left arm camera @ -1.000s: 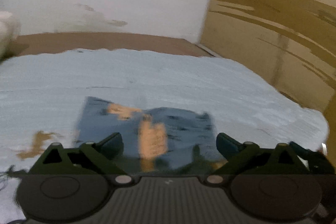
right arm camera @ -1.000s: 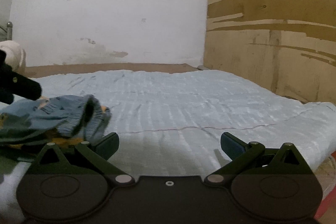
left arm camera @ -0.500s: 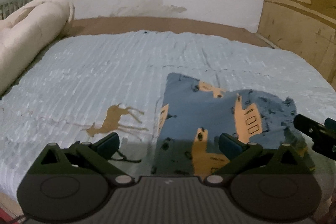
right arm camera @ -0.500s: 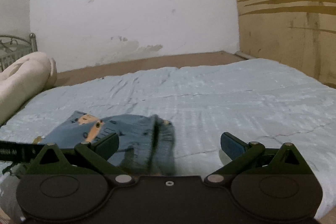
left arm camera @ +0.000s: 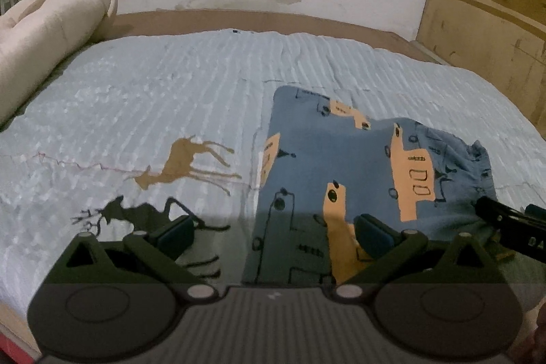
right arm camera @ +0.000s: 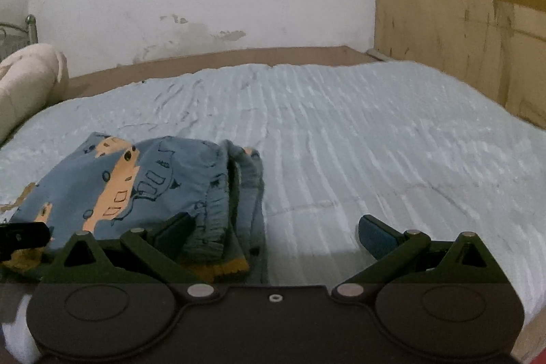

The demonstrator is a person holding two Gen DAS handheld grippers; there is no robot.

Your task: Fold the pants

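The blue cotton pants with orange vehicle print lie folded on the pale blue ribbed bedspread. My left tongs and right tongs gape, released. Advice: square the loose waistband edge, press flat, avoid dragging layers.

you're looking at pants showing dusty blue with orange vehicle shapes and dark line drawings, a mustard hem peeking out. the bedspread is showing pale blue ribbing with a tan deer and a black deer.
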